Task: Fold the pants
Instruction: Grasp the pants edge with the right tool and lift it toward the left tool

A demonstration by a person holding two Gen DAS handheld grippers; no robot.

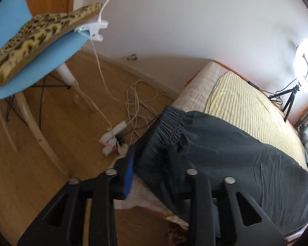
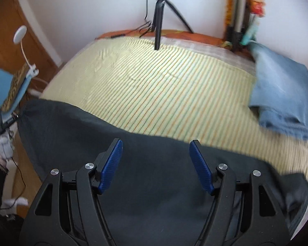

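A: Dark slate cloth, thin and slippery-looking: the pants are lying along the near edge of the bed, right under the right claw and spreading to both sides of it.

B: Which step are we watching?

A: I'd judge an early one, the laying out before the first fold. The left claw is sitting at the elastic waistband, at the bed's corner just ahead of it.

B: Is it gripping?

A: The waist end is lying between its partly parted fingers, one hidden by cloth; whether the pads are pressing, I cannot tell.

B: And the right?

A: Spread wide, hovering, holding nothing. Next it is needing a pinch on the edge ahead.
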